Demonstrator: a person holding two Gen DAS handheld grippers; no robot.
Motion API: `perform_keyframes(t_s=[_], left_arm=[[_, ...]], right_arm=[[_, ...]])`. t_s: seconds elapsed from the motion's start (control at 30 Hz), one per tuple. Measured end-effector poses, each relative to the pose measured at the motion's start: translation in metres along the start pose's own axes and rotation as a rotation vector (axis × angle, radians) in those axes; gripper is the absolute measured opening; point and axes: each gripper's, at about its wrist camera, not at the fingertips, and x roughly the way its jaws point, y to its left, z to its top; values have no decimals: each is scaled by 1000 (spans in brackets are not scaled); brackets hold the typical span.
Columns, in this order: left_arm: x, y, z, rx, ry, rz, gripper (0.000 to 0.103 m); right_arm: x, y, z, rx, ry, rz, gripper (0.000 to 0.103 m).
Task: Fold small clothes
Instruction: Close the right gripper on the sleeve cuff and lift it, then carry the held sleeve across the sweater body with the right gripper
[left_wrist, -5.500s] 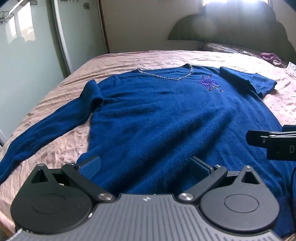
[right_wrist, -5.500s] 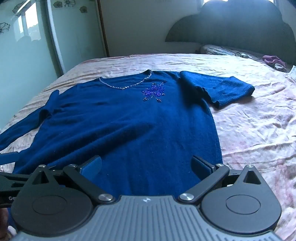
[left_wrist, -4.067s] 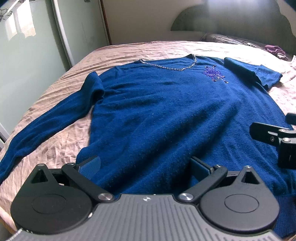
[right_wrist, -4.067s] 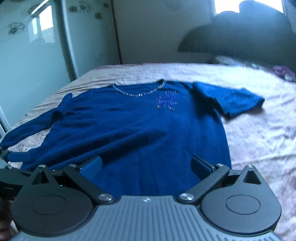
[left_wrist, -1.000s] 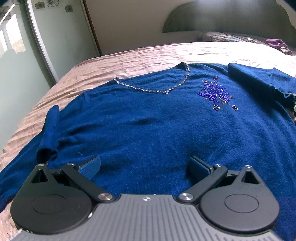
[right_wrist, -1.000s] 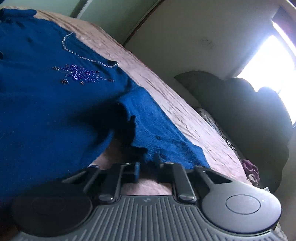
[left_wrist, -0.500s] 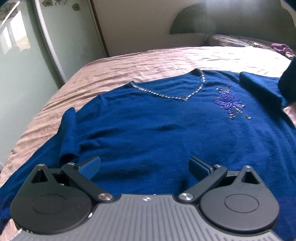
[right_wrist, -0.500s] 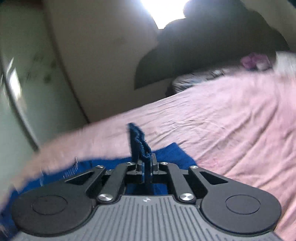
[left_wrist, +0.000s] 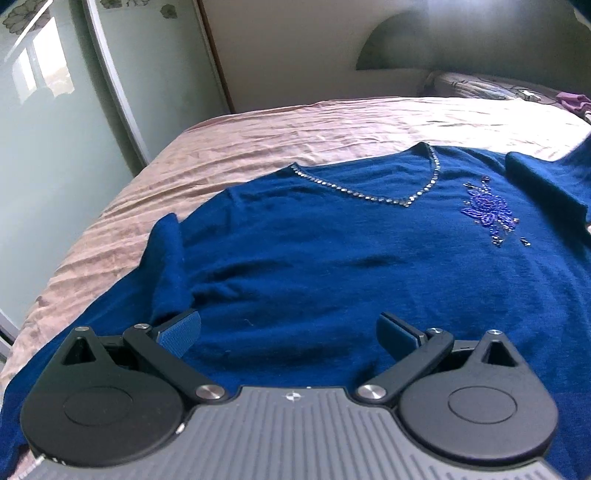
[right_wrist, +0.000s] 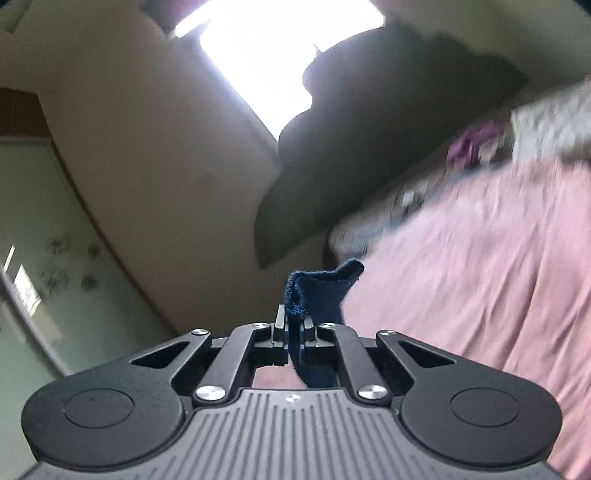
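Observation:
A dark blue sweater (left_wrist: 332, 266) lies flat on the pink bedsheet (left_wrist: 280, 140), front up, with a beaded V-neckline (left_wrist: 369, 197) and a purple bead flower (left_wrist: 489, 212). Its left sleeve (left_wrist: 168, 258) is bunched by the shoulder. My left gripper (left_wrist: 290, 332) hovers open over the sweater's lower body, with nothing between its fingers. My right gripper (right_wrist: 293, 325) is shut on the blue cuff of the right sleeve (right_wrist: 321, 291), lifted off the bed and tilted. The right sleeve (left_wrist: 546, 184) rises out of the left wrist view at the right edge.
A dark headboard (right_wrist: 369, 129) and patterned pillows (left_wrist: 480, 86) with a purple cloth (left_wrist: 570, 99) stand at the bed's far end. Glass wardrobe doors (left_wrist: 55, 129) run along the left side. A bright window (right_wrist: 280, 48) sits above the headboard.
My right gripper has lifted the sleeve cuff off the bed and rolled, so its view now tilts and blurs. My left gripper has drawn back slightly and stays open.

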Motion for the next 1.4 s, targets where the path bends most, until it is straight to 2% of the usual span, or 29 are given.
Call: perform_keyframes(t_s=[0.13, 0.27, 0.63, 0.97, 1.17, 1.4], left_arm=[[2, 5, 1, -14, -1, 5, 102], [4, 7, 1, -23, 5, 5, 102], [9, 16, -1, -28, 12, 29, 102], [13, 25, -5, -45, 23, 28, 102], [12, 35, -9, -74, 28, 35, 102], [8, 57, -10, -109, 15, 74, 102]], right_arm=[[-12, 9, 32, -31, -96, -15, 5], [-7, 28, 25, -45, -69, 47, 5], [37, 106, -71, -89, 172, 267, 5], [52, 153, -136, -24, 327, 397, 5], [59, 195, -177, -59, 429, 490, 5], [75, 238, -226, -72, 537, 543, 5]])
